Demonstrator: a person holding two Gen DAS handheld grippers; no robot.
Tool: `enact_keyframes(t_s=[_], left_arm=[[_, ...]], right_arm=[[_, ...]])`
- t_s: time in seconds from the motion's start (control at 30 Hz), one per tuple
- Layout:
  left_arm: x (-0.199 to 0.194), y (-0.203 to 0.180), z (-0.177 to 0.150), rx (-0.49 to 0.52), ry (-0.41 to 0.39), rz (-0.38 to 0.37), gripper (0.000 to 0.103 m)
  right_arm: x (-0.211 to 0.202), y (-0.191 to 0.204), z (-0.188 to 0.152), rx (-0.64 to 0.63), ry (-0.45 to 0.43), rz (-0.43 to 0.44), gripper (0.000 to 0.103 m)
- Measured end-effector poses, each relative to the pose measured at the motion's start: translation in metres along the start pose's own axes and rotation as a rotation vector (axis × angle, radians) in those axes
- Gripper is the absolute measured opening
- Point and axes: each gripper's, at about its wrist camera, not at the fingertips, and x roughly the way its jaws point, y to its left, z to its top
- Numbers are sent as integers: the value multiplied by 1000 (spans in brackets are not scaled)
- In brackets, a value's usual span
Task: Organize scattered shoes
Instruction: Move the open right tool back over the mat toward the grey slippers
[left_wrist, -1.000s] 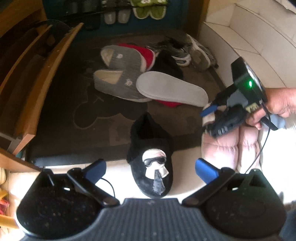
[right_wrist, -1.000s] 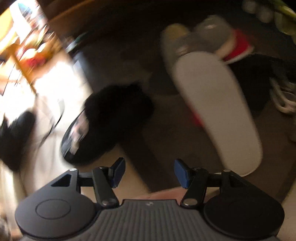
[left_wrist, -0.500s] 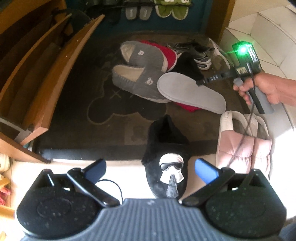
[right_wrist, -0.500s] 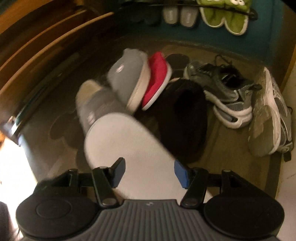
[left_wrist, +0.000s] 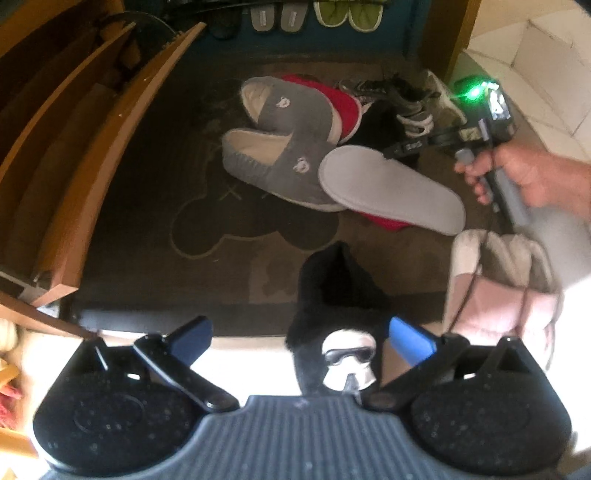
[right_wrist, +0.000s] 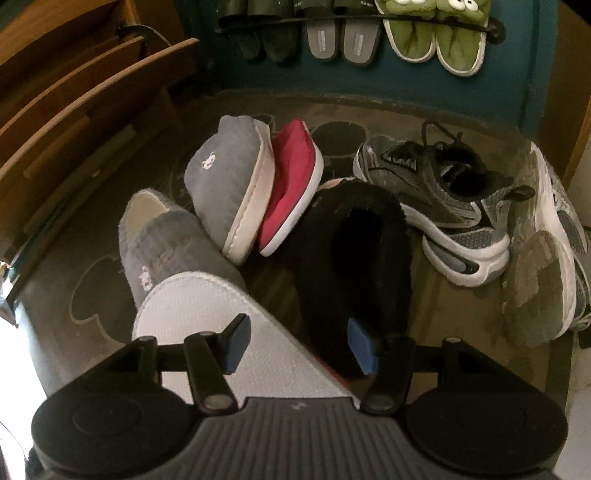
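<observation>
My left gripper (left_wrist: 301, 339) stands open low over a black slipper with a masked-face patch (left_wrist: 332, 295), whose toe lies between its fingers, untouched. A pink quilted slipper (left_wrist: 498, 295) lies to the right of it. A hand holds my right gripper (left_wrist: 406, 147) over the shoe pile. In the right wrist view the right gripper (right_wrist: 299, 343) is open above an upturned white sole (right_wrist: 207, 314) and a black fuzzy slipper (right_wrist: 354, 251). Two grey slippers (right_wrist: 225, 184) (right_wrist: 166, 243) and a red slipper (right_wrist: 291, 184) lie just beyond.
Two grey sneakers (right_wrist: 443, 199) (right_wrist: 546, 240) lie at the right of the dark rug (left_wrist: 147, 206). A wooden shoe shelf (left_wrist: 92, 147) runs along the left. Green slippers (right_wrist: 436, 33) and grey sandals (right_wrist: 343, 40) hang on a rack at the back wall.
My right gripper swung away from the masked-face slipper and now hangs over the white sole and the pile. The left gripper moved in, so that slipper now lies lower, between its fingers.
</observation>
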Motion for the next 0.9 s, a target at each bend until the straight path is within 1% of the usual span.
enact_keyframes(t_s=[0.1, 0.17, 0.3, 0.37, 0.43, 0.47, 0.5, 0.53, 0.57, 0.6, 0.73, 0.8, 0.9], left_arm=[[1, -1, 9, 7, -10, 11, 103], [1, 0, 16, 0, -13, 14, 103], [-2, 6, 21, -38, -28, -6, 103], [0, 6, 22, -47, -16, -19, 103], [3, 3, 22, -37, -5, -24, 103], [5, 3, 22, -32, -1, -27, 103], [5, 3, 23, -29, 0, -26, 103], [6, 2, 25, -22, 0, -27, 103], [7, 2, 27, -24, -2, -29, 103], [7, 1, 29, -27, -4, -33, 103], [4, -1, 40, -26, -23, -48, 103], [-2, -4, 42, -13, -54, -58, 103], [-8, -9, 43, 15, -77, -56, 103]], right_arm=[[8, -2, 6, 16, -9, -18, 58], [16, -1, 9, 0, -9, -32, 58], [31, 0, 17, -9, -7, -53, 57], [39, 1, 21, -8, -6, -62, 57], [45, 1, 22, -10, 1, -65, 52], [48, 2, 23, -12, 5, -68, 48], [51, 4, 23, -18, 14, -73, 39], [55, 6, 22, -25, 25, -79, 33], [56, 7, 22, -28, 29, -78, 27], [57, 9, 21, -42, 28, -94, 23], [54, 9, 21, -50, 22, -92, 17], [50, 11, 22, -53, 9, -87, 14], [42, 12, 25, -43, -20, -88, 12]])
